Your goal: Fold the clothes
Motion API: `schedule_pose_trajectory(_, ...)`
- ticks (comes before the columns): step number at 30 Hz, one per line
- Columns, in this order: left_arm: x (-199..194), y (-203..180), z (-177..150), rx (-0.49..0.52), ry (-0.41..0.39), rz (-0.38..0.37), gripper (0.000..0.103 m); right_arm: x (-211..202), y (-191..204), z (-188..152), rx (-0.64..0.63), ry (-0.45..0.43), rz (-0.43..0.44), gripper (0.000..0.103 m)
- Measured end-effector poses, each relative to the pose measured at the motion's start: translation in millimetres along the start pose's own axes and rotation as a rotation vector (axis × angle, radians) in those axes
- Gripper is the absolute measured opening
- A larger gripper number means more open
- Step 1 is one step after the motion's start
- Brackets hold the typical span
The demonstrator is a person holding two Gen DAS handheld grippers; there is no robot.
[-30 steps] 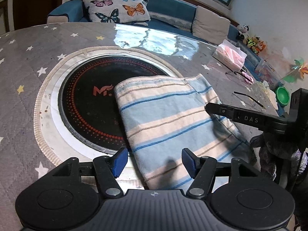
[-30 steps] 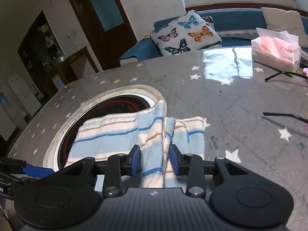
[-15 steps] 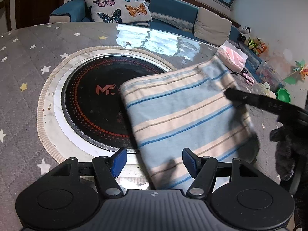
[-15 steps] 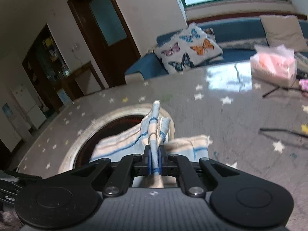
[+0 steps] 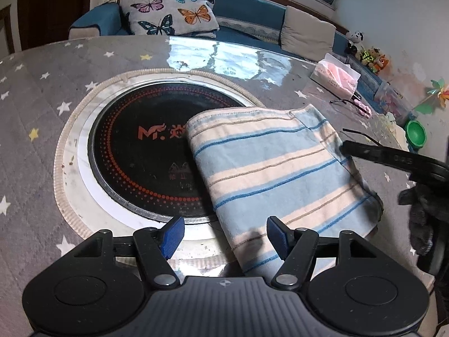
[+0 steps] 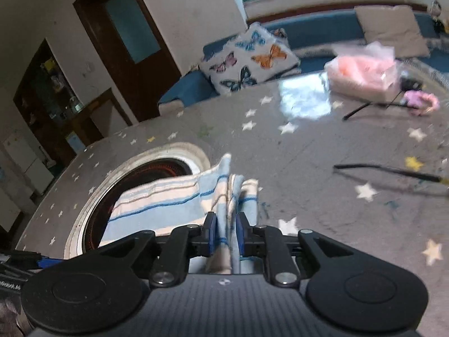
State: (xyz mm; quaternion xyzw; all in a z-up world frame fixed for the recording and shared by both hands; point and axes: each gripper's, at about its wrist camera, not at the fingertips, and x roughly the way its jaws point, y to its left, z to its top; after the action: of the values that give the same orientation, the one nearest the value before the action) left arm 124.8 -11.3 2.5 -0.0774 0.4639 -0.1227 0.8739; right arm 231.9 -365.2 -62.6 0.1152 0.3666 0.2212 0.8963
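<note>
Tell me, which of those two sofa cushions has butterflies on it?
The butterfly cushion, at the sofa's left end in the left wrist view. The beige cushion further right is plain, with no pattern.

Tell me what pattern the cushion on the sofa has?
Colourful butterflies on the grey cushion, clearest in the left wrist view.

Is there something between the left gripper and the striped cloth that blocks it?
Nothing visible does. The left gripper hangs open over the near edge of the striped cloth; the right gripper grips the far side.
</note>
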Motion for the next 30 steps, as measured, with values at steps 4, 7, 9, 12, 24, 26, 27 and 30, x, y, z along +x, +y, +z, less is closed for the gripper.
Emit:
schedule_pose_trajectory(4,0,-10,-3,0.043,-0.002,-0.003,0.068,-29,17,-8,-0.109,-0.054,0.011,0.015)
schedule_pose_trajectory(7,1,-23,-11,0.104,-0.002,0.007,0.068,-38,31,-20,-0.187,-0.03,0.053,0.015)
schedule_pose_trajectory(9,2,-29,-17,0.138,-0.001,0.018,0.068,-35,33,-32,-0.204,0.007,0.055,0.015)
schedule_pose_trajectory(12,7,-34,-25,0.172,0.013,0.035,0.068,-30,27,-48,-0.207,0.038,0.016,0.015)
schedule_pose_trajectory(24,4,-27,-37,0.204,0.022,0.056,0.061,-34,24,-65,-0.158,0.049,0.009,0.015)
schedule_pose_trajectory(26,2,-24,-38,0.218,0.022,0.058,0.061,-38,26,-69,-0.161,0.057,0.011,0.015)
schedule_pose_trajectory(27,1,-23,-38,0.22,0.025,0.056,0.061,-41,26,-72,-0.163,0.061,0.014,0.015)
schedule_pose_trajectory(30,-4,-20,-34,0.225,0.019,0.056,0.061,-47,30,-71,-0.187,0.089,0.015,0.015)
